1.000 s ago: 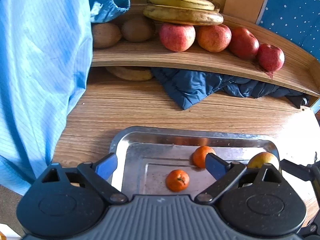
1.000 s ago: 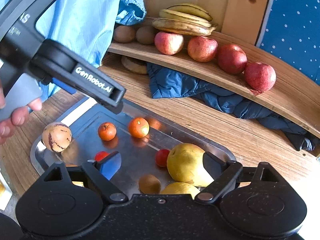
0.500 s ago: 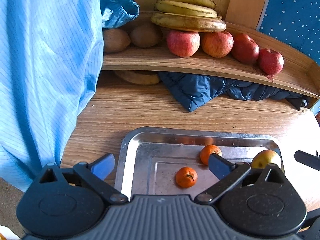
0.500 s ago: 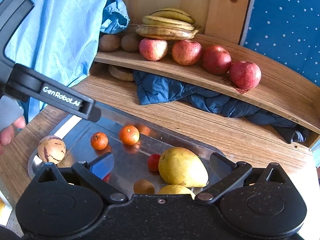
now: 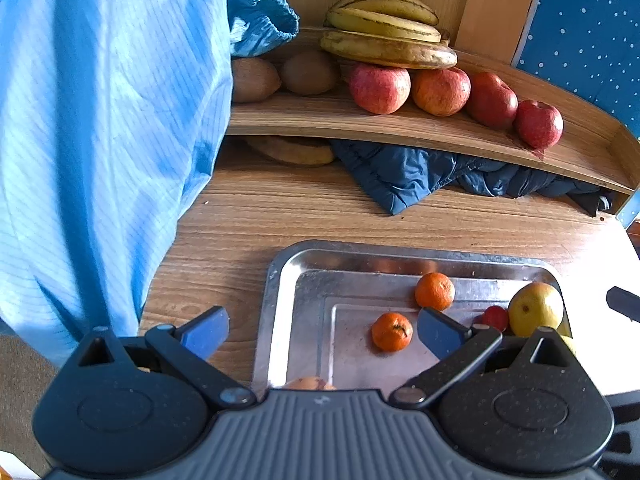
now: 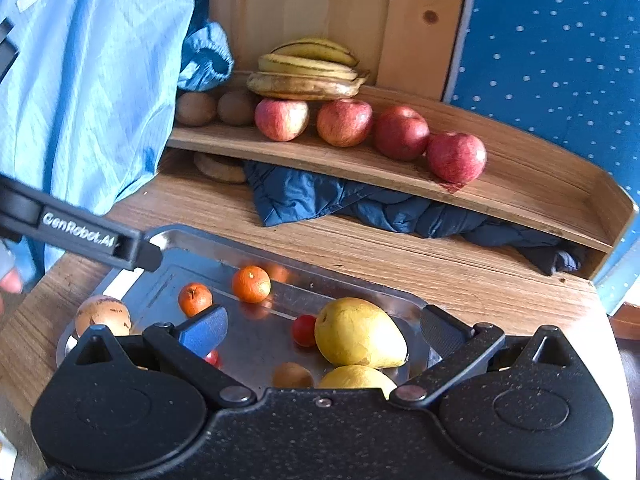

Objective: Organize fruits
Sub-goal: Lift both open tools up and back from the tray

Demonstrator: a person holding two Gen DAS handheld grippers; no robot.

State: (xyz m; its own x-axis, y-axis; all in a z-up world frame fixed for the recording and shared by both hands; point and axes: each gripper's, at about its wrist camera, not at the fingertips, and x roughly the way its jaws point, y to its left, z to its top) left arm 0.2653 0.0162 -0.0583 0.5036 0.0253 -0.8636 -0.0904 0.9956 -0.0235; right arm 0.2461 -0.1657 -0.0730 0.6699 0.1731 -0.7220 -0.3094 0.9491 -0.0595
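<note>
Over the metal tray [image 6: 414,306] on the bench [image 5: 248,216], the left gripper [image 5: 322,330] and right gripper [image 6: 322,330] have just opened wide, both empty.

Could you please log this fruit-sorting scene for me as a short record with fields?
shelf: four apples in a row, bananas behind, two kiwis at the left end
tray: two mandarins, large pear, small red fruits
left hand-held gripper: open, empty
right hand-held gripper: open, empty, above the pear
under shelf: dark blue cloth
</note>
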